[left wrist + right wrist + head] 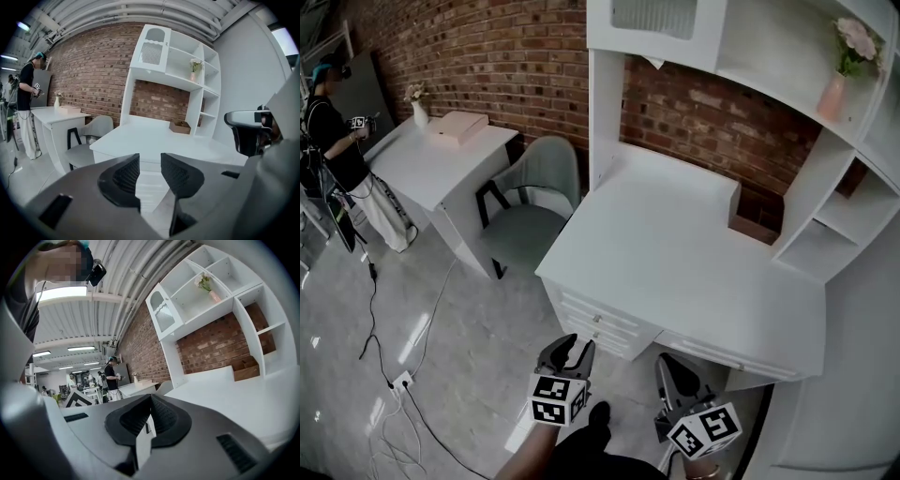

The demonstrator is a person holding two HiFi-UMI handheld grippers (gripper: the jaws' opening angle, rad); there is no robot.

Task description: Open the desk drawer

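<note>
The white desk (694, 253) stands ahead of me under a white hutch. Its stack of drawers (602, 323) is shut at the front left corner, and a wide drawer (703, 349) under the top is shut too. My left gripper (572, 354) hovers just in front of the drawer stack, open, with nothing between its pads. In the left gripper view the jaws (150, 171) frame the drawer fronts (149, 183) below the desk top (154, 138). My right gripper (672, 368) is to the right of it, near the wide drawer. Its pads (150, 416) meet with nothing in them.
A grey-green chair (530, 206) stands left of the desk, beside a second white desk (441, 159). A person (333, 122) stands at the far left. Cables and a power strip (398, 382) lie on the floor. The hutch holds a pink vase (836, 89) and a brown box (757, 223).
</note>
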